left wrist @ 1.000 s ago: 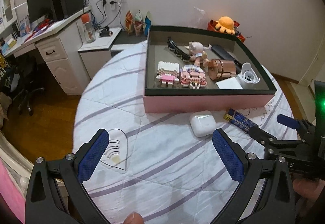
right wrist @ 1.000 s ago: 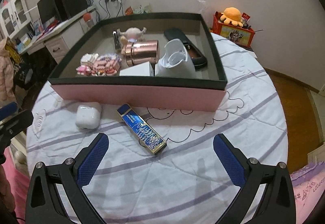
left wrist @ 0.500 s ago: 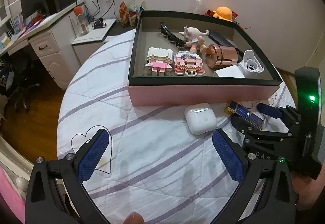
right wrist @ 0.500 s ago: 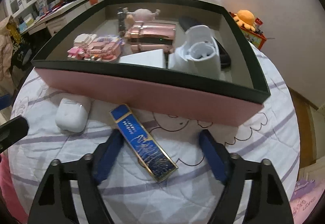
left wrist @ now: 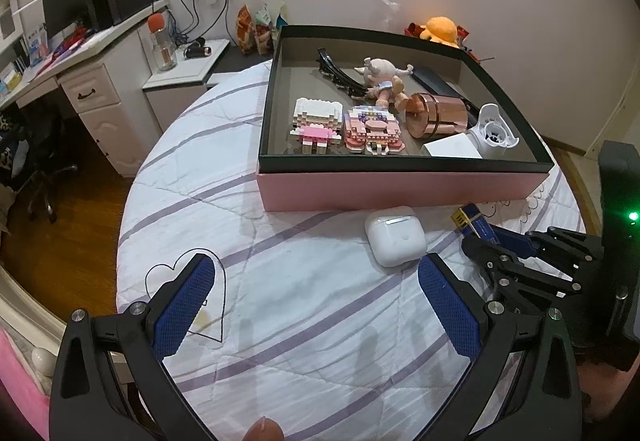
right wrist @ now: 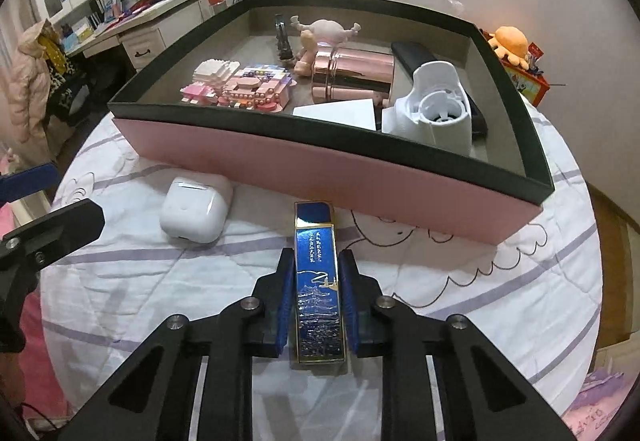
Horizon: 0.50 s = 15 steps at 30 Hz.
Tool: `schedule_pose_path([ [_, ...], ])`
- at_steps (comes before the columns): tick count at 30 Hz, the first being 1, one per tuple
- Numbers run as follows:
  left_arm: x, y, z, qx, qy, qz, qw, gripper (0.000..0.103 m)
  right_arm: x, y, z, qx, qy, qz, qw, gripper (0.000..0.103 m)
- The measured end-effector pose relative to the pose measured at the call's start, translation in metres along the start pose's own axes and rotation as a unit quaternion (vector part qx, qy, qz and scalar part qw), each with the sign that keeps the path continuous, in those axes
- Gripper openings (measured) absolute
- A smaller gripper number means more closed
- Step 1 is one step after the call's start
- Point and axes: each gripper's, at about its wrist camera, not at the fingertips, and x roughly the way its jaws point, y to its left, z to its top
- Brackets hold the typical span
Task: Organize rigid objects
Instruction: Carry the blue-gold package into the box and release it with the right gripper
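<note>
A slim blue and gold box (right wrist: pixel 318 281) lies on the white quilted table, just in front of the pink tray (right wrist: pixel 320 177). My right gripper (right wrist: pixel 316 261) has a blue pad against each long side of it, and its jaws are closing. The left wrist view shows the same box (left wrist: pixel 470 219) poking out past the right gripper (left wrist: pixel 492 241). A white earbud case (left wrist: pixel 394 235) rests to its left, near the tray wall (left wrist: pixel 400 193). My left gripper (left wrist: pixel 316 269) stands open above bare cloth, short of the case.
The dark-rimmed tray holds two block figures (left wrist: pixel 344 125), a rose-gold cylinder (left wrist: pixel 438 115), a white plastic device (right wrist: pixel 432 109), a doll, a hair clip and a white card. A desk and a cabinet (left wrist: pixel 120 97) stand beyond the table's left edge. An orange plush (right wrist: pixel 510 43) sits behind.
The right gripper's jaws went from wide open to closed against the blue box. It also moved in lower and rolled, so the box now lies straight between the pads. The left gripper barely moved.
</note>
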Motion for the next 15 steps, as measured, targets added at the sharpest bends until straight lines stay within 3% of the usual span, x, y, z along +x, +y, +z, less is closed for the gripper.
schedule_pose_path([
  [6,-0.003,0.001,0.002,0.002,-0.005,0.002,1.0000,0.103,-0.012,-0.007,0.003,0.018,-0.009,0.020,1.000,0.021],
  [15,-0.010,0.006,0.020,-0.001,-0.026,0.005,0.9997,0.103,-0.053,-0.007,0.031,0.016,-0.060,0.038,0.997,0.021],
])
